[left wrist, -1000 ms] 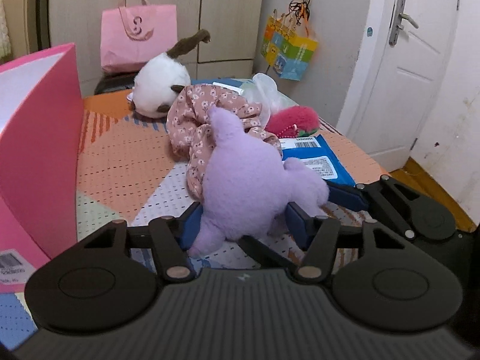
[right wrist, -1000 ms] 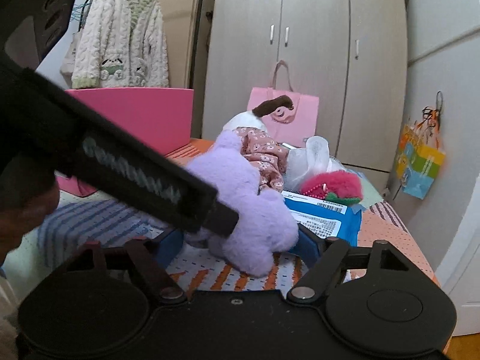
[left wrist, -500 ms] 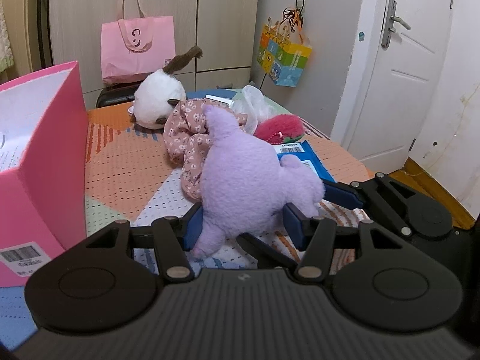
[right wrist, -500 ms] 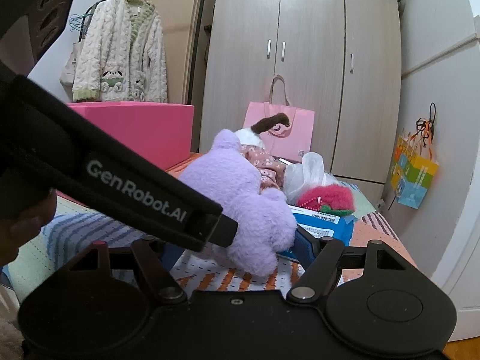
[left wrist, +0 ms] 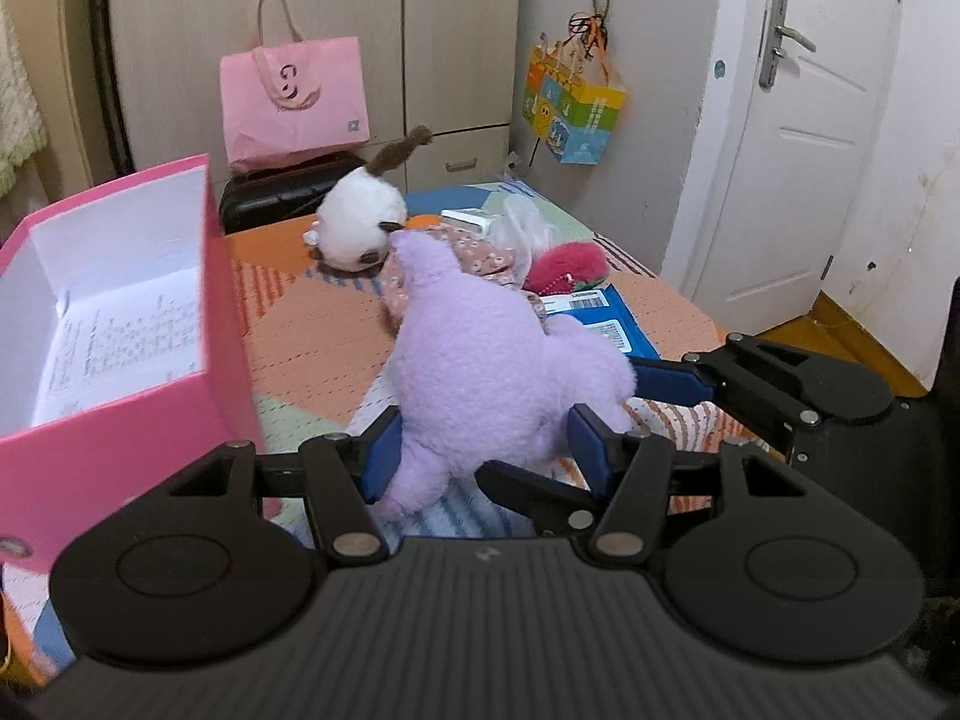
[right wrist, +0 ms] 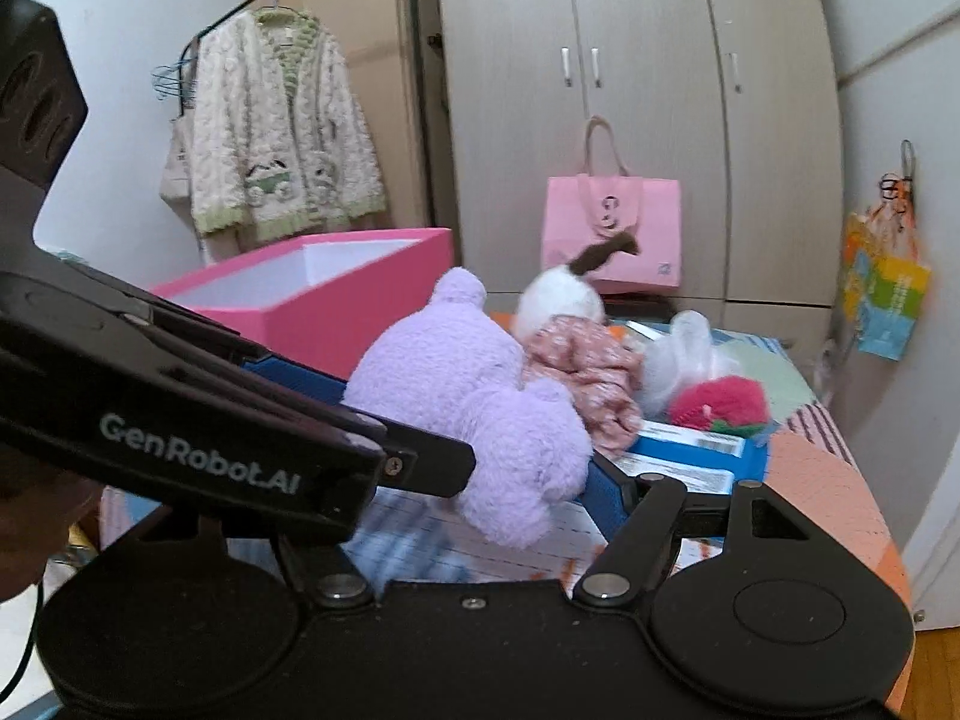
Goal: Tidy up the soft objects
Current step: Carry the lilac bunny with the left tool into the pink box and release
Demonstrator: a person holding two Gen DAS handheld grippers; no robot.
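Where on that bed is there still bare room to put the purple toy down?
The orange quilt patch between the pink box and the purple plush lies bare. The pink box holds only a printed sheet. Behind the plush it is crowded: white plush, floral cloth, plastic bag, red fluffy item and blue packet bunch together.

A: Soft, even indoor light fills both views; shadows are faint and nothing glares.

B: The fisheye bends the wardrobe doors (right wrist: pixel 630 120) and the door (left wrist: pixel 798 138) near the edges; slight motion blur smears the bedspread (right wrist: pixel 408 540).
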